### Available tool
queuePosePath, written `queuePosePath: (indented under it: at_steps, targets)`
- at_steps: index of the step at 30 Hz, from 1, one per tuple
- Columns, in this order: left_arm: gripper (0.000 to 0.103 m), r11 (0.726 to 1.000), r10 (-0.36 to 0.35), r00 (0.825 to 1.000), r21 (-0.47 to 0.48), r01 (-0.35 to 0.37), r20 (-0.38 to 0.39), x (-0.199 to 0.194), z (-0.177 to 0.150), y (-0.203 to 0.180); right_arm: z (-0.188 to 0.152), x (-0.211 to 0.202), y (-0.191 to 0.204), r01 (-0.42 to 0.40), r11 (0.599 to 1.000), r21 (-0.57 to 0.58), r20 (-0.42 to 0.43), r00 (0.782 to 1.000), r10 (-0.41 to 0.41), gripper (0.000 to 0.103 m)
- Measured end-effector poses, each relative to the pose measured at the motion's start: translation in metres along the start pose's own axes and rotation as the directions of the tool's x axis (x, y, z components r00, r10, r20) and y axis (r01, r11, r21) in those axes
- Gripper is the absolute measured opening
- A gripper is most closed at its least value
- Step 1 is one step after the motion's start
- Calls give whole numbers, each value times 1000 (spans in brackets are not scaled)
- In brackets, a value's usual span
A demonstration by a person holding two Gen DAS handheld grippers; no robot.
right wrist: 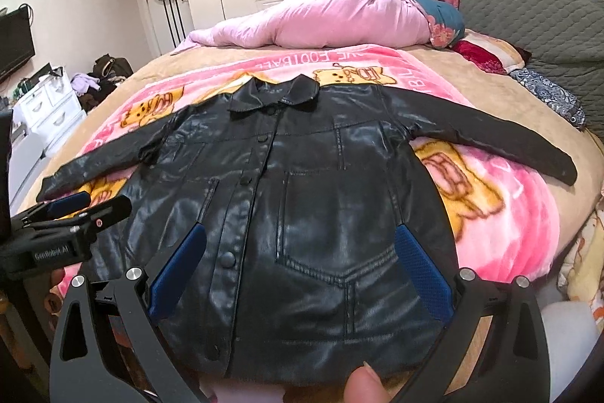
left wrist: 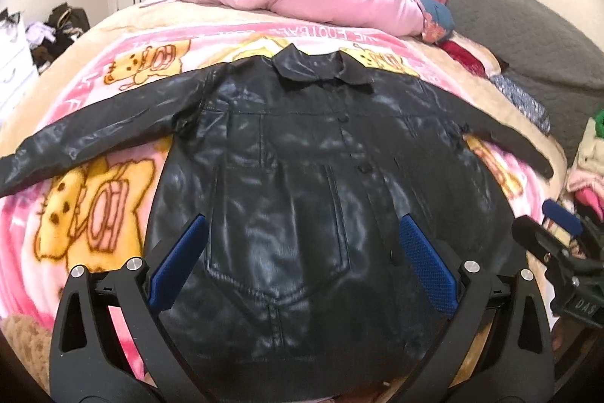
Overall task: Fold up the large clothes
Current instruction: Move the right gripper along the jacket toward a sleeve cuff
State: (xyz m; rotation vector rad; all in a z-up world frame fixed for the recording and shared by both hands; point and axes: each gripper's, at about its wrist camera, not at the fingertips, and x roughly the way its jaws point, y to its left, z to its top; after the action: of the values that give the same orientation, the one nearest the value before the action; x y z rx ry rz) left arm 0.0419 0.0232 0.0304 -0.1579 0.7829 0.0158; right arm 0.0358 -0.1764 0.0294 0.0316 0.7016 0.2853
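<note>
left tool (left wrist: 302, 244) agape | right tool (right wrist: 298, 252) agape | jacket (left wrist: 302, 157) flat on blanket (left wrist: 94, 184)

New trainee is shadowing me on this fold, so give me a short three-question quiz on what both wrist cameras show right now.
1. True or false: the black jacket lies spread flat on the bed, front up, both sleeves stretched outward.
2. Multiple choice: what lies beyond the jacket's collar? A) a pink quilt B) a laptop C) a suitcase
3. Fill in: the jaws of the left gripper and the right gripper are both ____, holding nothing.

Key: 1 true; 2 A, the pink quilt bunched across the far side of the cartoon blanket; 3 open.
</note>
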Motion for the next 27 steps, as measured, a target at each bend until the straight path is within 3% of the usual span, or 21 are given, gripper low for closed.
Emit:
queuePosePath:
  at_steps: [9,19,27]
  targets:
    - [95,999,23,999,-30,-21,47,7,34,8,36,20,-7,-23,1000,16,2,1000,23,99]
    - [95,994,-3,999,-106,8,48,24,73,19,79,39,-10,-73,997,39,4,997,73,99]
    - [95,995,26,998,-99,-21,56,32,101,20,122,43,-11,-52,998,40,59,997,50,99]
